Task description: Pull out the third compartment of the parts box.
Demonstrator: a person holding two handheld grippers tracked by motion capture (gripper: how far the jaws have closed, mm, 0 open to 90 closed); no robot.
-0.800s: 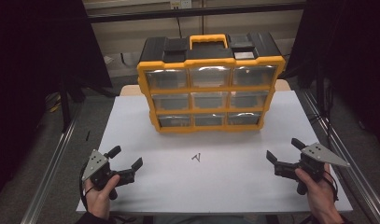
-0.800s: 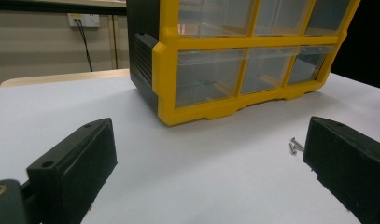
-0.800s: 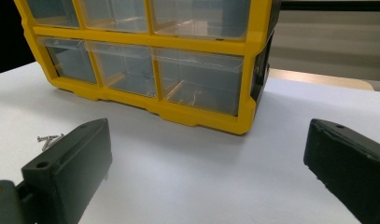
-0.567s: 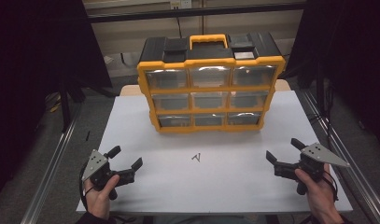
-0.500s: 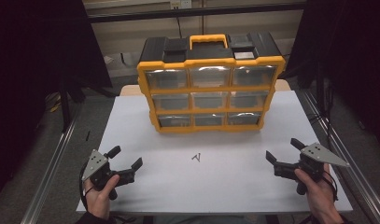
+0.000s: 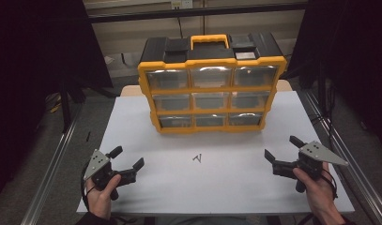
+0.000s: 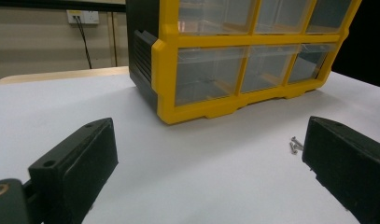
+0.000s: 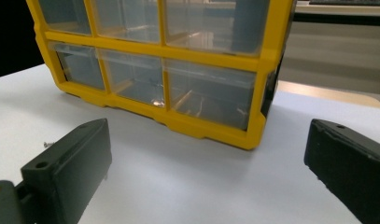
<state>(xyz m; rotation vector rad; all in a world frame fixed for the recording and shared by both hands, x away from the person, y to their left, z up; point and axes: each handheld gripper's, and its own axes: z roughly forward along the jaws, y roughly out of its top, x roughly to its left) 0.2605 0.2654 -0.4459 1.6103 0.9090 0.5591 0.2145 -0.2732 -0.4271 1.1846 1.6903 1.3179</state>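
A yellow and black drawer cabinet (image 6: 211, 84) with clear drawers stands upright at the back of the white table (image 6: 226, 187), also close ahead in the left gripper view (image 7: 234, 60) and the right gripper view (image 8: 169, 70). A couple of small screws (image 6: 197, 158) lie loose on the table in front of it, seen beside the right jaw in the left gripper view (image 7: 295, 145). My left gripper (image 6: 127, 159) rests open near the front left, nothing between its jaws. My right gripper (image 6: 283, 149) is open at the front right, empty too.
Metal rails (image 6: 52, 173) run along both sides of the table. A wall socket with a cable (image 7: 82, 17) sits on the wall behind. Bare white table lies between the two grippers and in front of the cabinet.
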